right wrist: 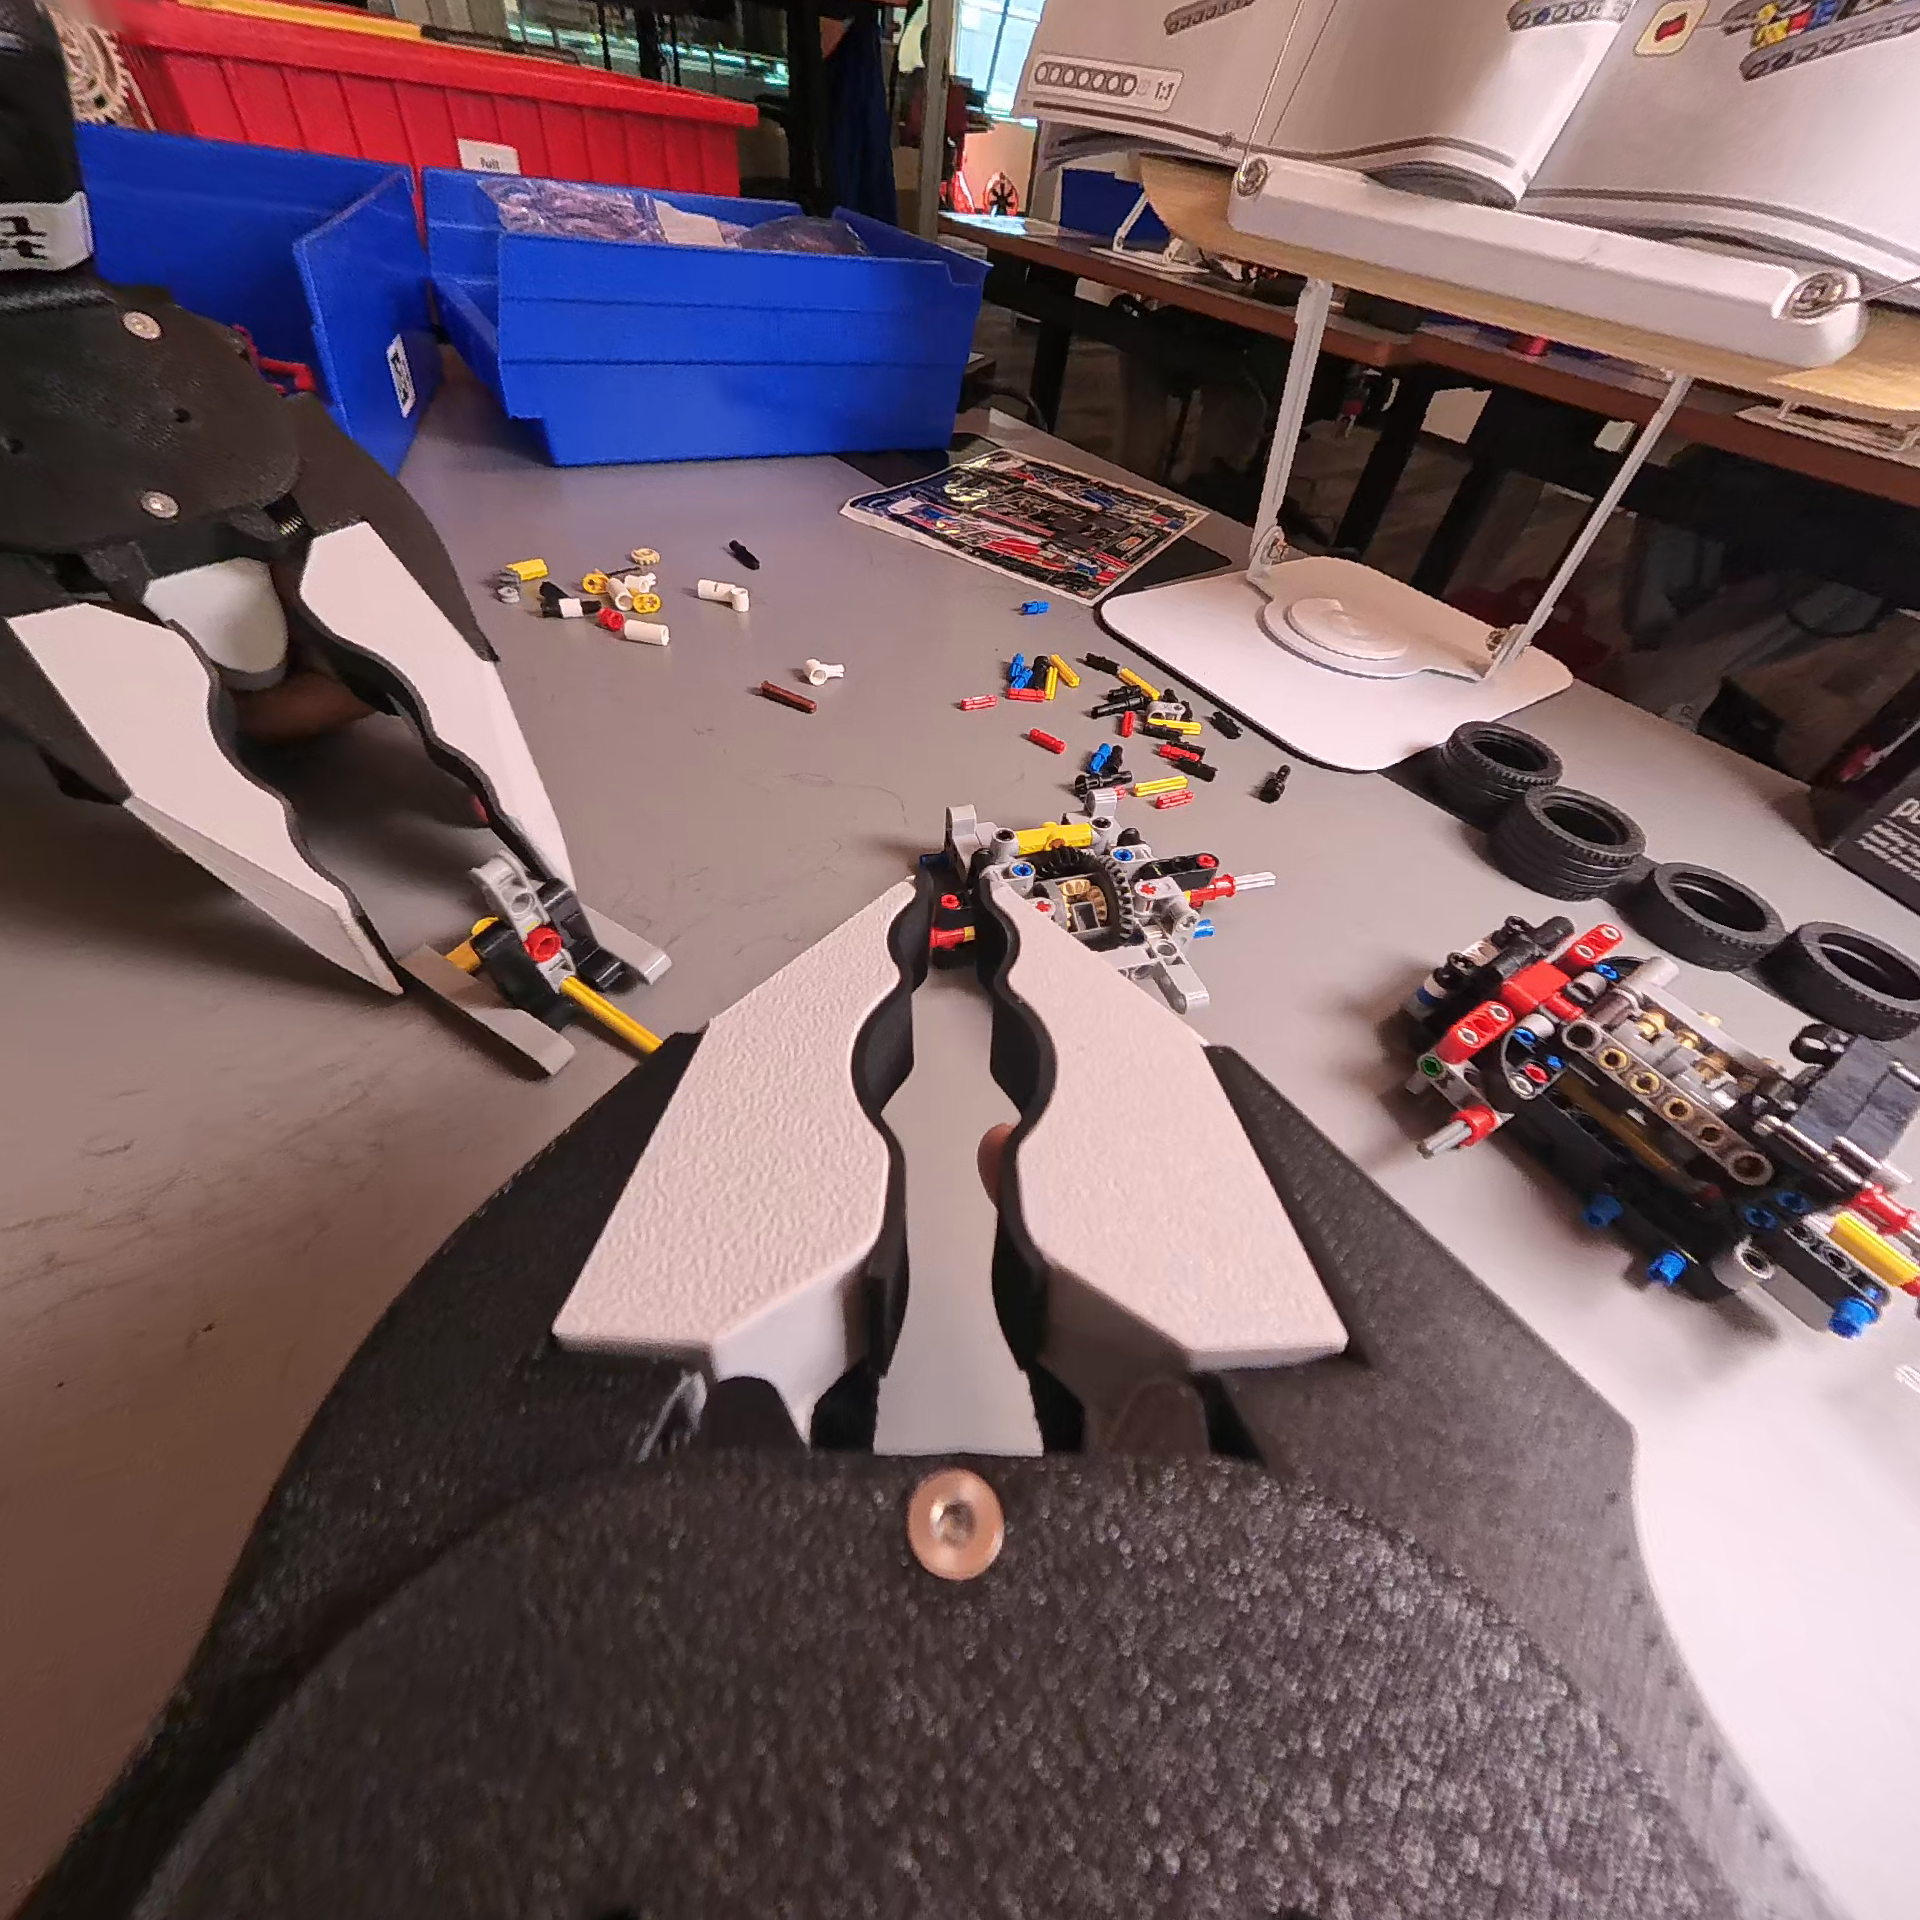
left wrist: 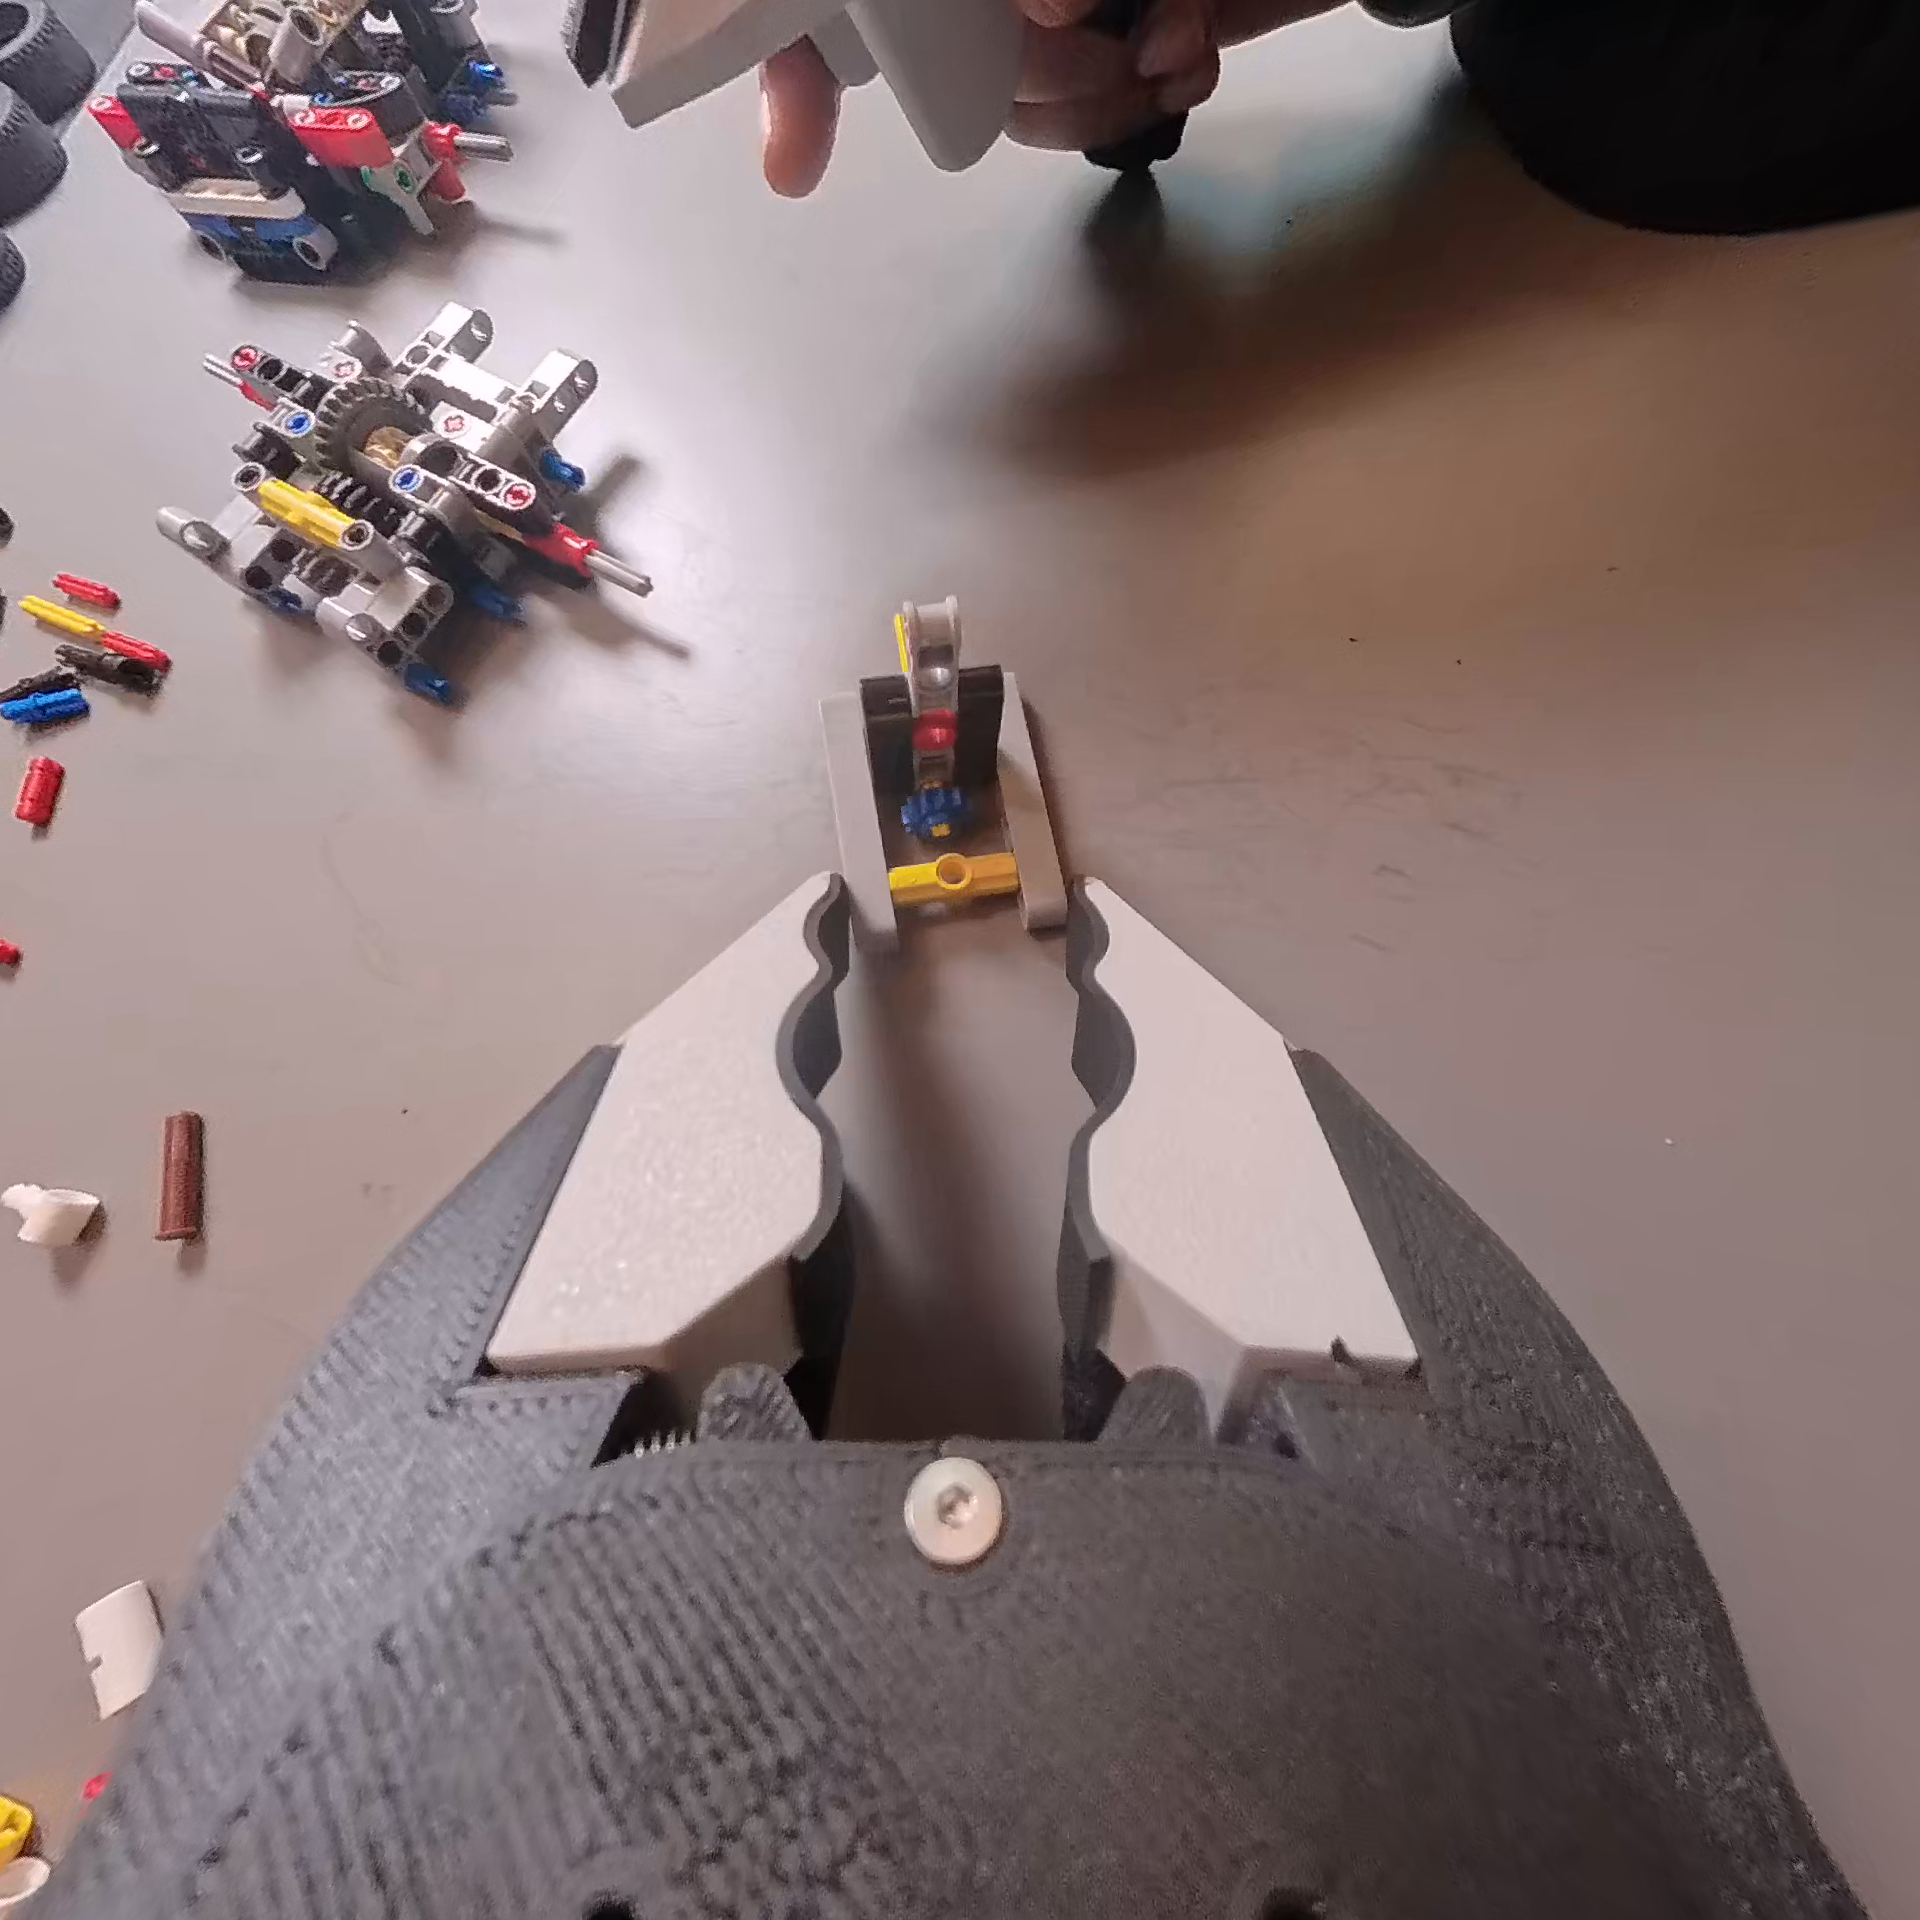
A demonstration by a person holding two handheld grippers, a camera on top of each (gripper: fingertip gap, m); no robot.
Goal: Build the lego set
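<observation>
The left claw (left wrist: 961,914) is gripping the near ends of a small brick assembly's (left wrist: 940,790) two grey side beams, the assembly reaching straight ahead on the tabletop (left wrist: 1455,831). The right claw (right wrist: 951,914), nearly closed and seemingly empty, is hovering just short of a geared assembly (right wrist: 1101,894), well to the right.

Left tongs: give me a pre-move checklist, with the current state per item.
1. Left tongs straddle the small assembly, pads against the near ends of its grey side beams: ok.
2. Grip depth: only the fingertips reach the beam ends, so the hold is shallow: not ok.
3. Small assembly sits flat on the table: ok.
4. Right tongs are apart from the small assembly: ok.
5. Right tongs' contents: the gap is narrow and a red piece shows in it. Held, or lying behind: cannot tell.
6. Gear assembly and loose pins lie off to the side, not touching: ok.
</observation>
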